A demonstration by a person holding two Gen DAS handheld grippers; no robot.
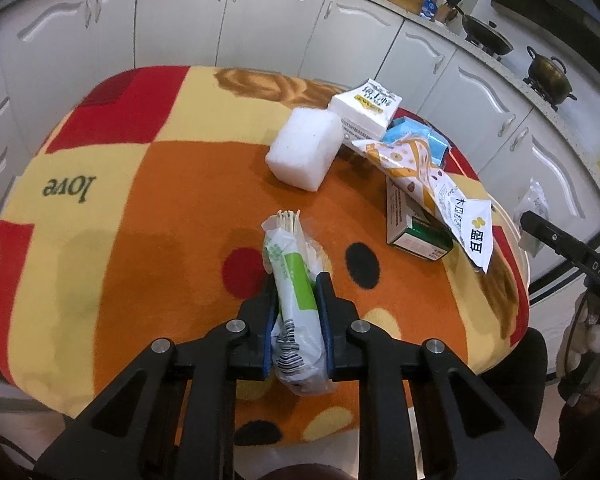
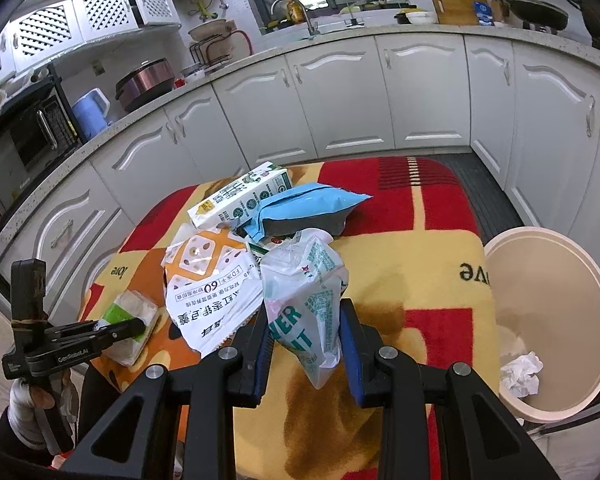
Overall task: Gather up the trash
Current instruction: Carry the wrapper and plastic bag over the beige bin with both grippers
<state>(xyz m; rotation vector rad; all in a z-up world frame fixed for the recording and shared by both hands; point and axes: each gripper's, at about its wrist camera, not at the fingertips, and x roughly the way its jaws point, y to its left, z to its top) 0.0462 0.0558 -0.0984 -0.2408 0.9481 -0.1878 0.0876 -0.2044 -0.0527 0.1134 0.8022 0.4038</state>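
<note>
In the left wrist view my left gripper (image 1: 298, 282) is shut on a white-and-green packet of wooden sticks (image 1: 288, 248), held just over the patterned blanket (image 1: 140, 200). Beyond it lie a white foam block (image 1: 305, 148), a white carton (image 1: 364, 106), a blue wrapper (image 1: 414, 130), an orange-and-white wrapper (image 1: 420, 176) and a green-and-white box (image 1: 416, 232). In the right wrist view my right gripper (image 2: 305, 310) is shut on a crumpled white plastic bag with green print (image 2: 308, 280). The same trash pile (image 2: 220, 280) lies behind it. The left gripper (image 2: 136, 326) with its packet (image 2: 134, 308) shows at lower left.
A cream round bin (image 2: 540, 280) stands off the table's right side, with crumpled white paper (image 2: 520, 374) inside. White kitchen cabinets (image 2: 420, 96) and a worktop ring the table. A gloved hand (image 2: 24, 400) holds the left gripper's handle.
</note>
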